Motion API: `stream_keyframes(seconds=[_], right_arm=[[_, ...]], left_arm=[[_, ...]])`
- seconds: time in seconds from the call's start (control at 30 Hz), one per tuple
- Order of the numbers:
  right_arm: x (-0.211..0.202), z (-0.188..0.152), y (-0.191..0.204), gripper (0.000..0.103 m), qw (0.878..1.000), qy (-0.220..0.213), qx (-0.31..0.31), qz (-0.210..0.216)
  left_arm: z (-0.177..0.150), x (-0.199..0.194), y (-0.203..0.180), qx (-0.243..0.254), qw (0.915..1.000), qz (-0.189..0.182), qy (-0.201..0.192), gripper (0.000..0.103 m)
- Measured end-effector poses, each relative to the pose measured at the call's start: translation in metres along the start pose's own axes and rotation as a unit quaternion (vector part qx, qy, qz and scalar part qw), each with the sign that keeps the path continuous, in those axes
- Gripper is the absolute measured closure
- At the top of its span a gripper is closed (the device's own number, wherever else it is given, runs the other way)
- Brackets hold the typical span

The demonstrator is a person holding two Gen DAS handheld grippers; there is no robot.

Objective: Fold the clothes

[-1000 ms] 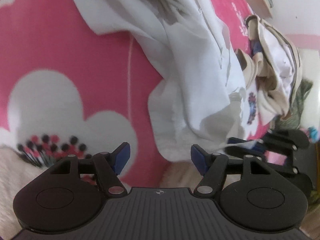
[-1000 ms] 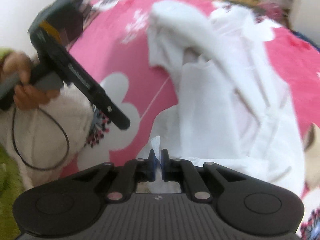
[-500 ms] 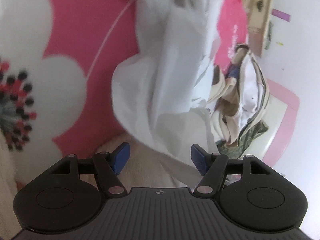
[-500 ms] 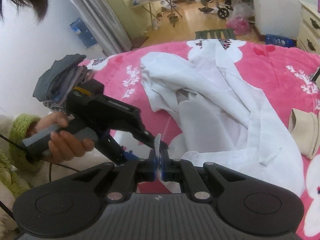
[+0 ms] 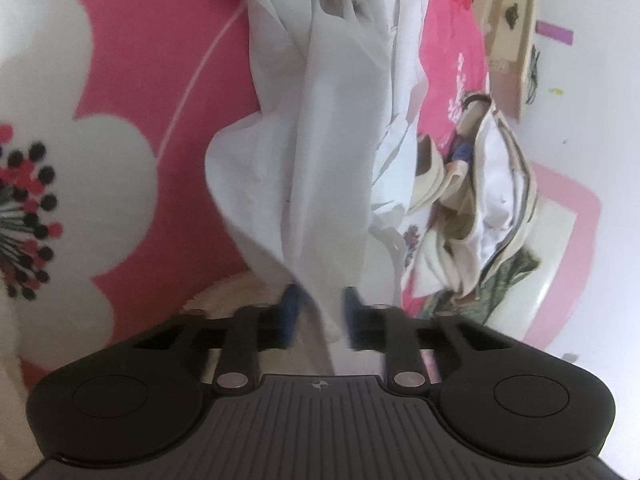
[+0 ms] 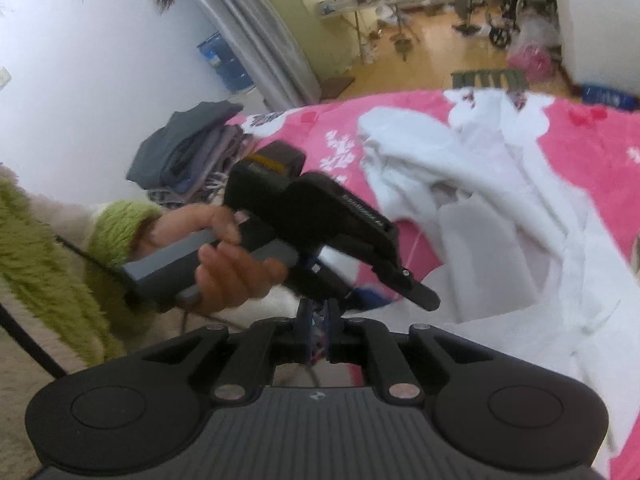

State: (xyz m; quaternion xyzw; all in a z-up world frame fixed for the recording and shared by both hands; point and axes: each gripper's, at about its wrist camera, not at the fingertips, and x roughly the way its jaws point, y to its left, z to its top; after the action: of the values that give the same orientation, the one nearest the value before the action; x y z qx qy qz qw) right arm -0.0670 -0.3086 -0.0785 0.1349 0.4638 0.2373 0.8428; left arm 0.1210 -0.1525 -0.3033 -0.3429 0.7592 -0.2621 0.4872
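The left hand-held gripper (image 5: 318, 316) has a hem of the white garment (image 5: 320, 152) hanging between its blue pads, which stand a little apart with the cloth between them; half a second ago they were spread wide with the fabric only in front of them, so they have been closing in on it. Motion blur hides whether they already pinch, so I cannot tell if the grip is made. The right hand-held gripper (image 6: 316, 334) is closed to a narrow slit. A second ago a white corner clearly stood up between its pads; now only something dark and mottled shows in the slit, so whether it holds the garment is unclear. Its view has also swung up, from the bedspread to the room behind.

For the task, this reads as a two-point hold being set up on one edge of the garment, the sort of grip needed to lift and spread it. It is not folded: it lies crumpled and bunched.

In the left wrist view the garment runs as a long band from the top centre of the frame down to the pads at lower centre, its long axis near vertical and its free end pointing at the gripper. In the right wrist view it sprawls over the pink bedspread (image 6: 580, 152) across the right half, running from upper centre to lower right.

A pile of other clothes (image 5: 472, 208) lies at right in the left view.
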Motion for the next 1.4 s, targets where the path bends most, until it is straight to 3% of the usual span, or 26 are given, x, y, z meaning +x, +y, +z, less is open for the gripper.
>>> stream_keyframes(seconds=[0.1,0.2,0.23,0.3,0.4,0.47,0.53,0.6,0.7,0.77,0.83,0.9,1.0,1.07,1.2,1.27,1.3,1.4], right_arm=[[-0.002,-0.002,-0.004,0.088,1.000,0.003,0.015,0.013],[-0.012,0.006,-0.014,0.070,0.999,-0.006,0.032,0.018],[-0.020,0.011,-0.021,0.062,0.999,-0.016,0.040,0.024],[-0.034,0.022,-0.036,0.059,0.997,-0.036,0.058,0.034],[-0.050,0.044,-0.068,0.040,0.992,-0.073,0.095,0.030],[-0.046,0.061,-0.088,0.039,0.990,-0.089,0.108,0.023],[-0.019,0.078,-0.101,0.039,0.992,-0.066,0.104,0.016],[0.031,0.094,-0.102,0.039,0.997,-0.010,0.074,0.004],[0.112,0.110,-0.089,0.041,0.998,0.063,-0.008,-0.008],[0.164,0.119,-0.074,0.042,0.992,0.101,-0.070,-0.017],[0.205,0.120,-0.056,0.044,0.979,0.136,-0.147,-0.028],[0.233,0.111,-0.039,0.044,0.958,0.169,-0.224,-0.054],[0.255,0.095,-0.033,0.046,0.931,0.198,-0.291,-0.096],[0.267,0.089,-0.043,0.049,0.927,0.209,-0.285,-0.123],[0.280,0.089,-0.073,0.052,0.954,0.205,-0.189,-0.110],[0.275,0.103,-0.089,0.072,0.973,0.191,-0.099,-0.082],[0.270,0.112,-0.102,0.101,0.980,0.186,-0.032,-0.070],[0.236,0.137,-0.131,0.100,0.988,0.109,0.109,-0.031]], left_arm=[[0.001,0.000,-0.005,0.026,0.9992,0.029,-0.001,0.102],[0.000,-0.002,-0.010,0.058,0.9966,0.057,-0.008,0.103],[-0.002,-0.004,-0.012,0.069,0.9955,0.064,-0.011,0.103],[-0.006,-0.007,-0.016,0.090,0.9928,0.078,-0.016,0.103],[-0.016,-0.013,-0.020,0.126,0.9874,0.093,-0.021,0.103],[-0.024,-0.016,-0.023,0.154,0.9823,0.104,-0.023,0.103],[-0.031,-0.018,-0.026,0.178,0.9773,0.112,-0.024,0.103],[-0.038,-0.017,-0.027,0.198,0.9731,0.116,-0.022,0.103],[-0.045,-0.015,-0.028,0.216,0.9688,0.121,-0.013,0.103],[-0.048,-0.012,-0.028,0.225,0.9663,0.125,-0.007,0.103],[-0.049,-0.011,-0.028,0.232,0.9644,0.127,-0.001,0.103],[-0.050,-0.011,-0.028,0.238,0.9634,0.123,0.004,0.103],[-0.052,-0.009,-0.028,0.248,0.9615,0.117,0.014,0.103],[-0.055,-0.006,-0.028,0.256,0.9598,0.114,0.021,0.103],[-0.059,-0.001,-0.028,0.271,0.9560,0.108,0.035,0.103],[-0.058,-0.003,-0.029,0.275,0.9547,0.110,0.031,0.103],[-0.058,-0.008,-0.029,0.274,0.9547,0.113,0.025,0.103],[-0.058,-0.022,-0.032,0.274,0.9542,0.120,0.005,0.103]])
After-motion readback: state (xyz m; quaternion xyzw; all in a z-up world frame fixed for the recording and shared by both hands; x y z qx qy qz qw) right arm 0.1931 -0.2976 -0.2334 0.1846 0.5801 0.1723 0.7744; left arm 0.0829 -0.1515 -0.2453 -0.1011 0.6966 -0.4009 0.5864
